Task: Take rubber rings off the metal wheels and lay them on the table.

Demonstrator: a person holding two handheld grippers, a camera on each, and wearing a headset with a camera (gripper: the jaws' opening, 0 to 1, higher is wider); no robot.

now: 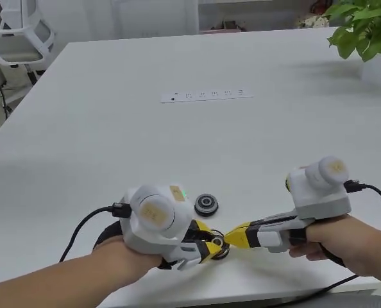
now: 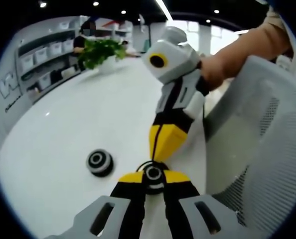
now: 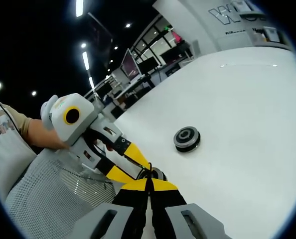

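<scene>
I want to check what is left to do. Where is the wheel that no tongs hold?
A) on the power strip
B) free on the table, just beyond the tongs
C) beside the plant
B: the loose wheel lies alone on the table, apart from the left tongs, which clamp the other wheel.

Your headset camera looks forward and down from the table's point(image 1: 113, 96) near edge, taking in the top to its far edge. The left gripper point(image 2: 154, 177) view sits low and close by that near edge, facing the right gripper point(image 2: 158, 158); the right gripper view faces back the opposite way. All three share the loose wheel point(image 1: 206, 204) and the held wheel point(image 2: 153, 174) where the tips meet.
</scene>
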